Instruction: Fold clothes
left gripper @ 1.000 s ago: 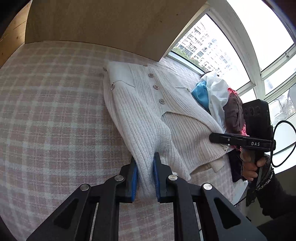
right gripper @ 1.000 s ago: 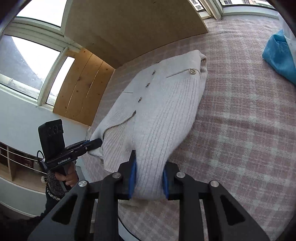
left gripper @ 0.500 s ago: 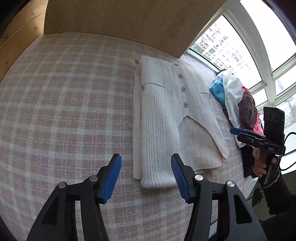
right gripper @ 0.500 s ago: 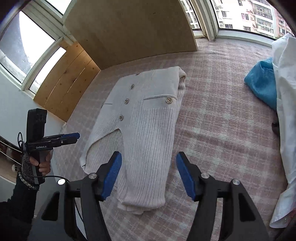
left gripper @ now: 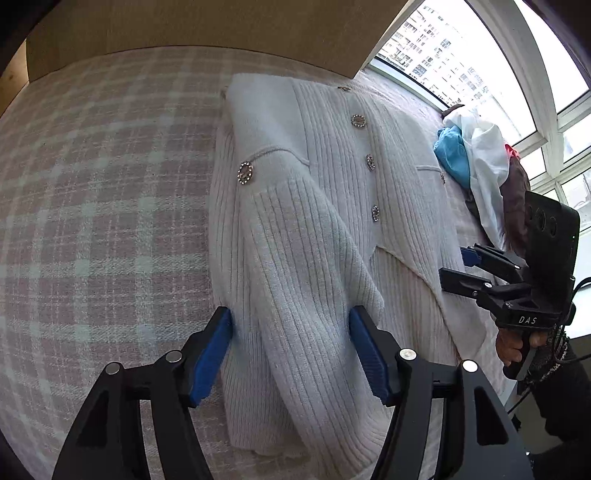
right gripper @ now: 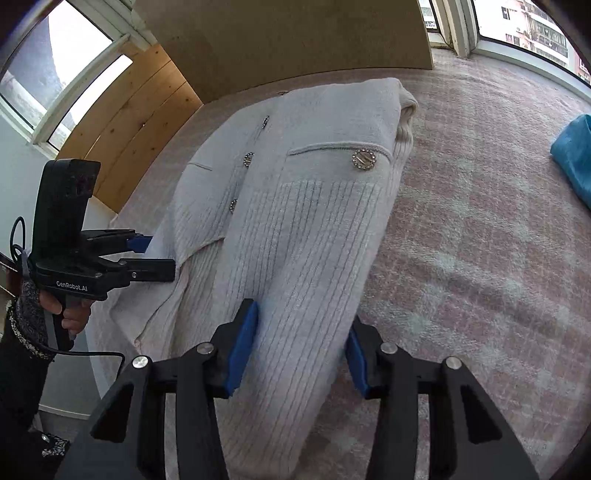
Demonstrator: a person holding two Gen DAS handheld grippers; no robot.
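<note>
- White ribbed cardigan point(left gripper: 306, 236), lying flat on the pink plaid bench point(left gripper: 92, 221); its long axis runs from the near edge away toward the wooden panel point(left gripper: 207, 26), collar end farthest, hem nearest.
- Both sleeves lie folded over the front, along the same axis.
- Left gripper point(left gripper: 291, 350): jaws spread wide, straddling the left sleeve near its cuff, not clamped.
- Right gripper point(right gripper: 299, 354): jaws likewise wide apart around the right sleeve; whether the pads touch the knit cannot be told.
- Pile of clothes point(left gripper: 480, 162), blue, white and dark, beside the cardigan at the window side.
</note>
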